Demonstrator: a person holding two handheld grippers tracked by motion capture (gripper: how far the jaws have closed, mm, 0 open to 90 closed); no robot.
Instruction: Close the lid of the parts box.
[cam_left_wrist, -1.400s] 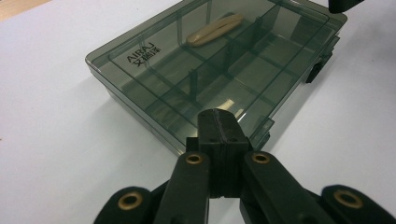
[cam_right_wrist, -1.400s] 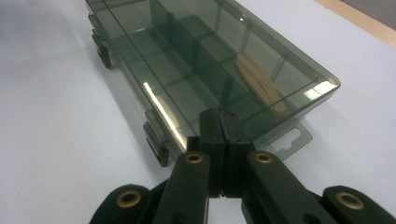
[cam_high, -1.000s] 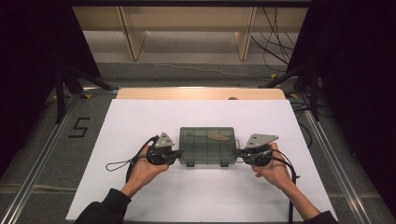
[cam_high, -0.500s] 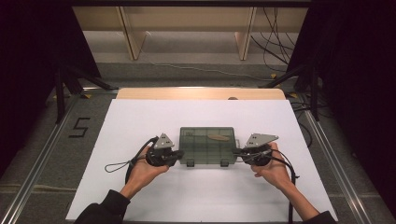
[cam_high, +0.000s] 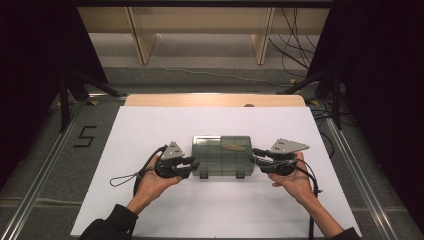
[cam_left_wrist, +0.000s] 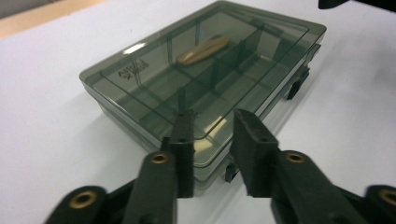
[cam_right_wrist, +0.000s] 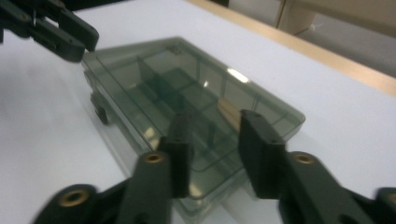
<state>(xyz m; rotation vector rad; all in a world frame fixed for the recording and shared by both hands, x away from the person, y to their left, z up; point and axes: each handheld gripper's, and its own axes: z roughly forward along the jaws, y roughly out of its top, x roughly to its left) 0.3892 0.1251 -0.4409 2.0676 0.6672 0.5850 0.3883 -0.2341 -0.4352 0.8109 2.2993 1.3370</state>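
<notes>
Smoky plastic box (cam_high: 222, 155), hands flanking (low), jaws parted

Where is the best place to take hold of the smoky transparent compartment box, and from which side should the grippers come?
Probably by its two short ends. The box lies flat and closed on the white table, long side toward the person, its two latches on the near edge. The left gripper and right gripper already flank those ends, jaws open, so each could close over an end rim.
</notes>
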